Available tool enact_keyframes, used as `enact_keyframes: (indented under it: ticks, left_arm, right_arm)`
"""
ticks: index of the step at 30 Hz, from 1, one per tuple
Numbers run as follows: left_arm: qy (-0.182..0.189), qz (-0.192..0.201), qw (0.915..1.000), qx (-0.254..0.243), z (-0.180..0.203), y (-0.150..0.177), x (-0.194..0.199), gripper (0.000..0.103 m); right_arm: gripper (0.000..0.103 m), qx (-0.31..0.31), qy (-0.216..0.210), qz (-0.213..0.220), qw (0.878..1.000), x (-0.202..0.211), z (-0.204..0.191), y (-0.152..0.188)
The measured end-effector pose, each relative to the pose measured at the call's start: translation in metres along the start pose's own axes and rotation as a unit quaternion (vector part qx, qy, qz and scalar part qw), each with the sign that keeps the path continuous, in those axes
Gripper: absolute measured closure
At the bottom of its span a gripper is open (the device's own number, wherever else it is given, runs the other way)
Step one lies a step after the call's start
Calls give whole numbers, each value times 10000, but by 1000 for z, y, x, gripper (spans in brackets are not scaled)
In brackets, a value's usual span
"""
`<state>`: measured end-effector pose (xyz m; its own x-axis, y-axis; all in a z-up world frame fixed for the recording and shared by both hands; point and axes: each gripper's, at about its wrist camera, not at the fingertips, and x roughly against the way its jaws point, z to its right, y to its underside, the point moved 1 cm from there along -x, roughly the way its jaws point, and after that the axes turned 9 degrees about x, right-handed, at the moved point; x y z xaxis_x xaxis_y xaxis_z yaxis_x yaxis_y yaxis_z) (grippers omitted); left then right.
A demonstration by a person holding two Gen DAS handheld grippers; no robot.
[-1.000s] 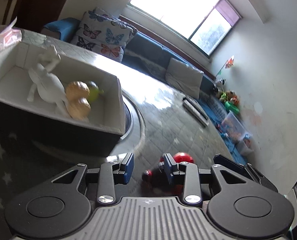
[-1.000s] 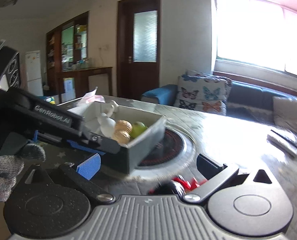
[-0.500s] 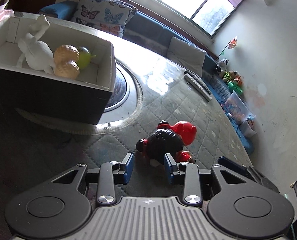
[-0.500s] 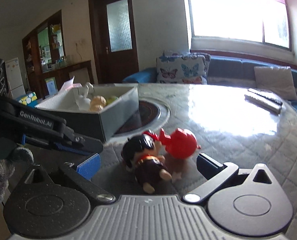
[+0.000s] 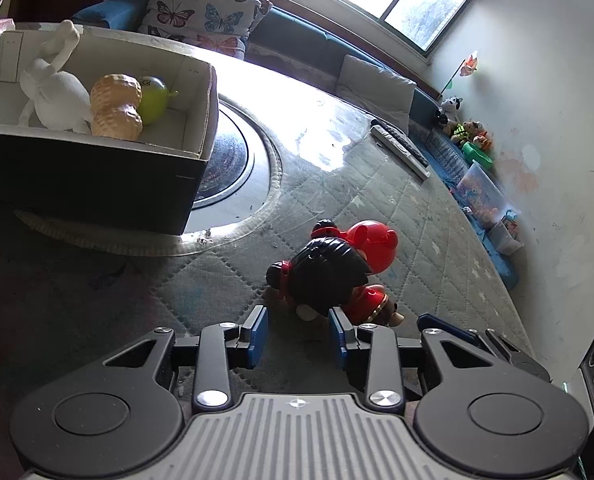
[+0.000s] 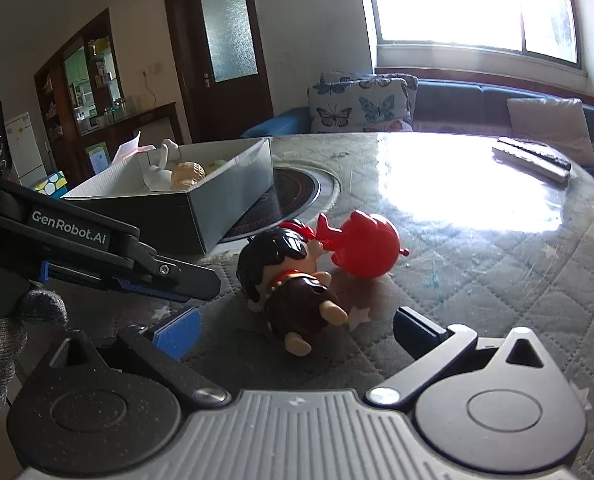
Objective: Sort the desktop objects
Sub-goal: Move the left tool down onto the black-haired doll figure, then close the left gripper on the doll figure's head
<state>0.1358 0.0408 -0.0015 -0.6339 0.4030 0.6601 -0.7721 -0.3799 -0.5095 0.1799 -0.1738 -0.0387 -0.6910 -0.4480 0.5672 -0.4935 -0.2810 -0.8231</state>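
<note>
A doll with black hair and a brown outfit (image 5: 329, 280) (image 6: 293, 280) lies on the quilted table cover next to a red toy (image 5: 371, 242) (image 6: 367, 244). My left gripper (image 5: 299, 334) is open and empty, just short of the doll; it also shows in the right wrist view (image 6: 193, 280). My right gripper (image 6: 293, 330) is open and empty, its jaws on either side of the doll's feet. A dark box (image 5: 97, 184) (image 6: 217, 212) holds a white figure (image 5: 55, 92), a peanut toy (image 5: 115, 106) and a green toy (image 5: 155, 94).
A round hob inset (image 5: 233, 160) sits in the table behind the box. Two remote controls (image 5: 401, 146) (image 6: 533, 158) lie at the far side. A sofa with butterfly cushions (image 6: 361, 104) stands beyond the table. Toy bins (image 5: 485, 196) line the wall.
Both grippers have drawn back and tilted down, so the doll and red toy came fully into view in front of them. Both grippers stayed open.
</note>
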Motion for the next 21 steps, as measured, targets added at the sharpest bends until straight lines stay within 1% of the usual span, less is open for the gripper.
enact_keyframes:
  ticks: [6,10,16,21]
  left_arm:
    - [32,-42,10000,-56,3,-2,-4,67]
    - [86,-53,9998,-190,7,-4,-4,67]
    - [132,-60,9992,-368,11,-13,-5,67]
    - [244,-20,9986,-478,11,-23,-4,67]
  right_arm:
    - [0,-4,-72,-88,9999,-4,-2,2]
    - [0,60,-123,-160,9998,-7,-6,4]
    - [0,-9,-145,-254,9996,-12,-4,7]
    - [0,91,-106,-252,9996,-14,-6,9]
